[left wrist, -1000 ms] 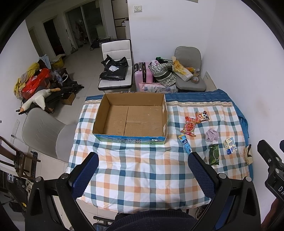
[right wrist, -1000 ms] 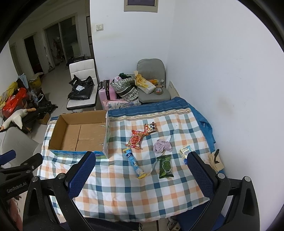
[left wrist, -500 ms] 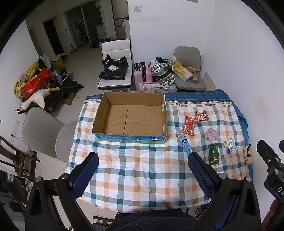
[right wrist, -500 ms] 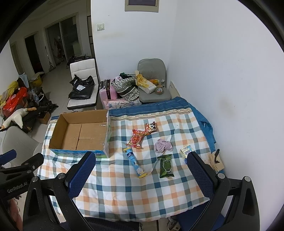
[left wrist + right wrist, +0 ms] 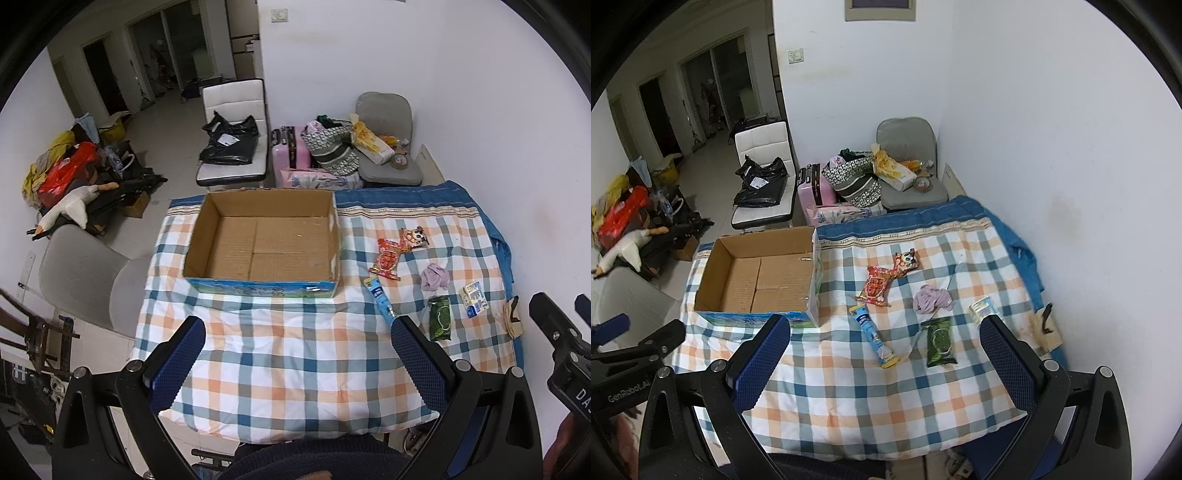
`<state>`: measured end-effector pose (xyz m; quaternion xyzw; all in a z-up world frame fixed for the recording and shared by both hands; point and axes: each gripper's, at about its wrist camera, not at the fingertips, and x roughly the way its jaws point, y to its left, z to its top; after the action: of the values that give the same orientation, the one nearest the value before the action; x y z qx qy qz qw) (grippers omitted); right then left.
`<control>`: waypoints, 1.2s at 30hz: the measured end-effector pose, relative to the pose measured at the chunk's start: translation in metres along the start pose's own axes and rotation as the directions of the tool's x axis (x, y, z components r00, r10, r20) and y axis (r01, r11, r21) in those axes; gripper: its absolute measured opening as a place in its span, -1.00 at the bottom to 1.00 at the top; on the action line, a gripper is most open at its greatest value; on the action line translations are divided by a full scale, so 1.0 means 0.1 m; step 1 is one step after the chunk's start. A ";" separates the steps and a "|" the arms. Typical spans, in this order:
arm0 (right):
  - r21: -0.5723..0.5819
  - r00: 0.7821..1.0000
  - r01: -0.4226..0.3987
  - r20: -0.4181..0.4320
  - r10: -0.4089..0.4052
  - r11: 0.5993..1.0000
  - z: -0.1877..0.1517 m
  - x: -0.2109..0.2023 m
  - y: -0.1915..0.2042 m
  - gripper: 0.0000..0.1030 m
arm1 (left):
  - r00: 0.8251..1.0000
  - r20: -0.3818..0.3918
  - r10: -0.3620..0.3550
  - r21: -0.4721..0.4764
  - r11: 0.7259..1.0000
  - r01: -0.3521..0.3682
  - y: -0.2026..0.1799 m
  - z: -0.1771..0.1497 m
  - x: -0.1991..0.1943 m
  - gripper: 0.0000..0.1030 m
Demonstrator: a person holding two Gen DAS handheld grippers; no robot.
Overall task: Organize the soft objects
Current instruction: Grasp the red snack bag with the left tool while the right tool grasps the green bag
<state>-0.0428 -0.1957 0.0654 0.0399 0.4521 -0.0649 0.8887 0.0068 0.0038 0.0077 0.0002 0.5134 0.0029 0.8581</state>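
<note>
An empty cardboard box stands on the checked cloth. To its right lie a red packet, a small panda packet, a blue tube, a lilac cloth scrunch, a green packet and a small white box. My left gripper and right gripper are open and empty, high above the table's near edge.
A white wall runs along the table's right side. A tan object lies at the table's right edge. Behind the table stand a white chair, a pink suitcase and a grey chair with bags. A grey chair stands at left.
Both views have shifted very slightly; the table and objects sit a touch lower or nearer in frame. Nothing on the table has moved, and both grippers stay open.
</note>
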 end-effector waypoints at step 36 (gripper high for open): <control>0.479 0.754 0.060 -0.597 0.275 0.876 -1.15 4.67 -1.80 0.78 | 0.771 -0.636 -0.026 0.158 0.974 0.163 -2.35 0.75 4.89 0.27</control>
<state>0.1104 -0.3958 -0.3815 0.3006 0.6982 -0.1014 0.6417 0.3049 -0.2287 -0.3885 0.0612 0.7676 -0.0934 0.6311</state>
